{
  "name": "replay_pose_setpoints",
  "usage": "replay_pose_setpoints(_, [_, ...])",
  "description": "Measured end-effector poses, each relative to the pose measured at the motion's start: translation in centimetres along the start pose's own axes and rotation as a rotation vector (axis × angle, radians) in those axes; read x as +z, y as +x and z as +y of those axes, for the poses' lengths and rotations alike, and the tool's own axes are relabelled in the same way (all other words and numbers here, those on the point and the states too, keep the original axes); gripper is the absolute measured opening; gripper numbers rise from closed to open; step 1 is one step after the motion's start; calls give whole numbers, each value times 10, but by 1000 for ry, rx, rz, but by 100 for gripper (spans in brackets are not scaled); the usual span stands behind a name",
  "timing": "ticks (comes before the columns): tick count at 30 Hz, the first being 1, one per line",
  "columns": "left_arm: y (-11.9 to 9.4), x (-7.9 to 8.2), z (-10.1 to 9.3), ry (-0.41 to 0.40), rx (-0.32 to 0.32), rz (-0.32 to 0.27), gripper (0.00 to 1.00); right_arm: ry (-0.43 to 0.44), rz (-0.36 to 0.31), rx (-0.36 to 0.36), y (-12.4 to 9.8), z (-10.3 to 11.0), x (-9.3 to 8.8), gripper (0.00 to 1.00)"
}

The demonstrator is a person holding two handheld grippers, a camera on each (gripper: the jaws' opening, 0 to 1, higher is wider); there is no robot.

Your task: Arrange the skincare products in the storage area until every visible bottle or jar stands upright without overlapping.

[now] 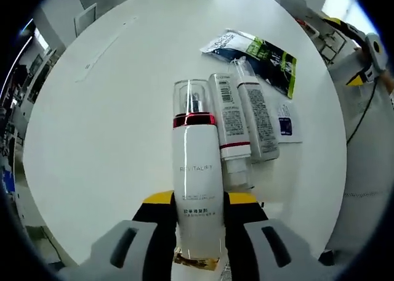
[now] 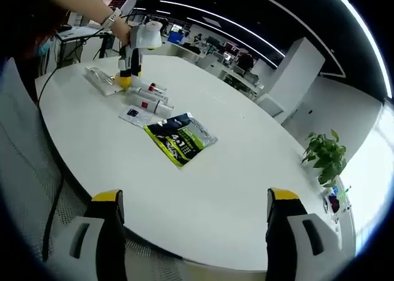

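Left gripper view: bottle (image 1: 196, 170) between gripper (image 1: 196, 232) jaws

One white pump bottle (image 1: 196, 170) with a red band and clear cap. Two white tubes lying side by side on the table (image 1: 111, 96): one tube with a red stripe (image 1: 229, 127) and one plainer printed tube (image 1: 258, 118). One green-and-black pouch (image 1: 258, 54), seen again in the right gripper view (image 2: 180, 138). One small flat sachet with a dark blue square (image 1: 284, 122). One potted plant (image 2: 324, 153) at the table's far edge. Two grippers: the left gripper (image 1: 197, 244) and the right gripper (image 2: 194, 232), each with two jaws. Further small items beside the far gripper are too small to count.
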State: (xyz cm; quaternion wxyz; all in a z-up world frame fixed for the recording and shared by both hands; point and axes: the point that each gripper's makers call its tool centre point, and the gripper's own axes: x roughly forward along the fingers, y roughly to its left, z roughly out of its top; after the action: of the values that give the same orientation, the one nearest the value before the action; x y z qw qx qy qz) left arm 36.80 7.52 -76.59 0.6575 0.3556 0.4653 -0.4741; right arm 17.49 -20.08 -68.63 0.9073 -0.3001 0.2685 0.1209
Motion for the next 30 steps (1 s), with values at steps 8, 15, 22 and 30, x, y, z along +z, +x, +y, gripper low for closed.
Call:
replay_pose_setpoints(8, [0, -1, 9, -80, 64, -61, 23, -3, 0, -11, 0, -2, 0, 96])
replay_pose_setpoints(15, [-3, 0, 17, -139, 115, -118, 23, -10, 13, 9, 0, 1, -3, 97])
replay_pose_setpoints(22, [-8, -4, 12, -158, 151, -135, 23, -41, 24, 35, 0, 5, -2, 99])
replay_pose_setpoints(30, [-18, -1, 13, -189, 179, -182, 22, -55, 15, 44, -1, 0, 4, 99])
